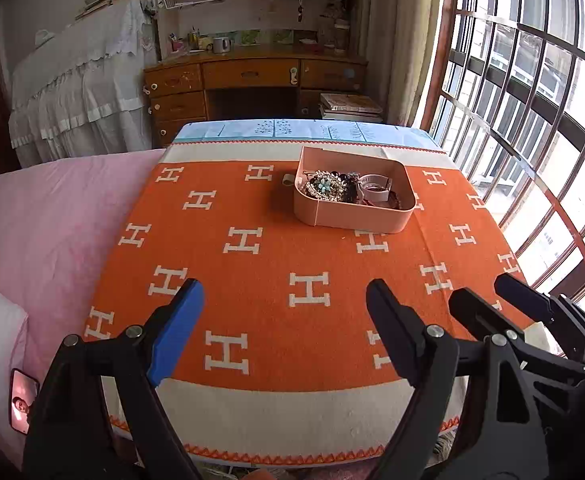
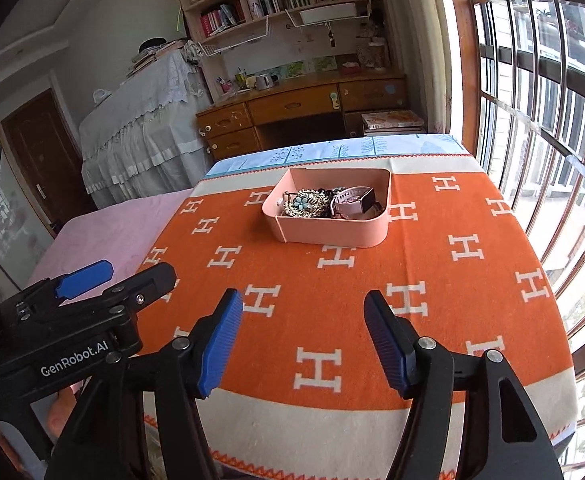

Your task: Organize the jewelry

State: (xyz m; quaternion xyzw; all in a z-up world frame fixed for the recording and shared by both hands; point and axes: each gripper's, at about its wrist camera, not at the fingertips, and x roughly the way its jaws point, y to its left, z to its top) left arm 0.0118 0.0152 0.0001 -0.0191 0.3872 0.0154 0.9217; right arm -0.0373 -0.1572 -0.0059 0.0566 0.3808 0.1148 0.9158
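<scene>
One small beige ring-like loop (image 1: 288, 179) sits alone on the orange blanket with white H pattern (image 1: 252, 280), just beside the left wall of the pink rounded plastic tray (image 1: 352, 216); everything else, a gold-and-turquoise beaded piece (image 1: 324, 187) and a pale pink strap smartwatch (image 1: 374, 186), is piled inside the tray, dark beads between them. Both tongs are empty, jaws spread wide. Left gripper (image 1: 284, 308) and right gripper (image 2: 303, 316) hover over the near edge of the blanket, side by side, well apart from the tray. Tray lies straight ahead and far, slightly right of the left gripper's axis, slightly left of centre in the right wrist view; its long axis runs roughly across the view. The loose loop is on the tray's left side, so the left gripper looks better placed for it; in the right wrist view the loop is hidden behind the tray wall or too small to tell. Likely next: reach forward and pinch it.
</scene>
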